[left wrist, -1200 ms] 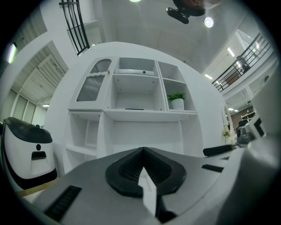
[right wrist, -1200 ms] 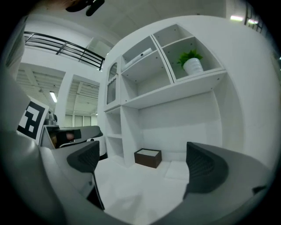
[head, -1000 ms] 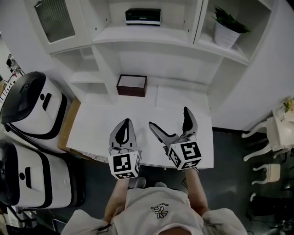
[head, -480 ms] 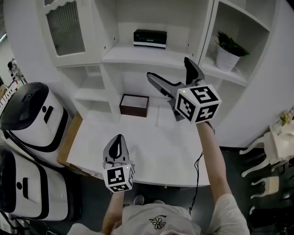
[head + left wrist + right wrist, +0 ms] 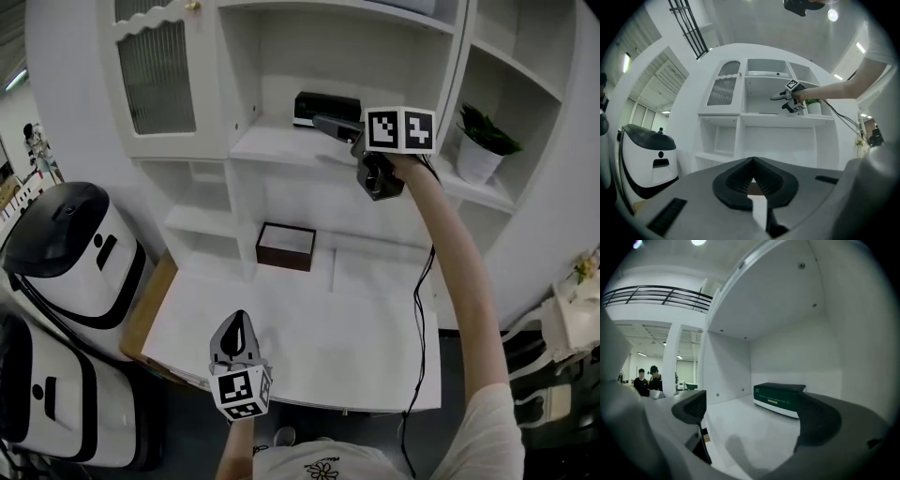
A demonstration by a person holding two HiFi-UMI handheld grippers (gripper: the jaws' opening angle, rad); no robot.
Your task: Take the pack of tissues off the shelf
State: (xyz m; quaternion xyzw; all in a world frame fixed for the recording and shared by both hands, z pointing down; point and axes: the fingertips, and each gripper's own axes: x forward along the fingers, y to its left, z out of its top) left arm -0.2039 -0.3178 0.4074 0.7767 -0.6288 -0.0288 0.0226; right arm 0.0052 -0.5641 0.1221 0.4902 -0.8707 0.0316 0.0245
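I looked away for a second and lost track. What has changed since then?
The right gripper rose from over the desk to the upper shelf, jaws open, now facing the pack of tissues without touching it. Nothing was gripped or released. The left gripper stayed shut and low over the desk; the pack and the brown box have not moved.

A staged home corner inside a big hall: a white shelving unit (image 5: 281,145) with a glazed door (image 5: 161,75), a potted plant (image 5: 480,155) at two o'clock, bulky white-and-black machines (image 5: 75,244) at nine o'clock, and a railed gallery (image 5: 656,294) overhead.
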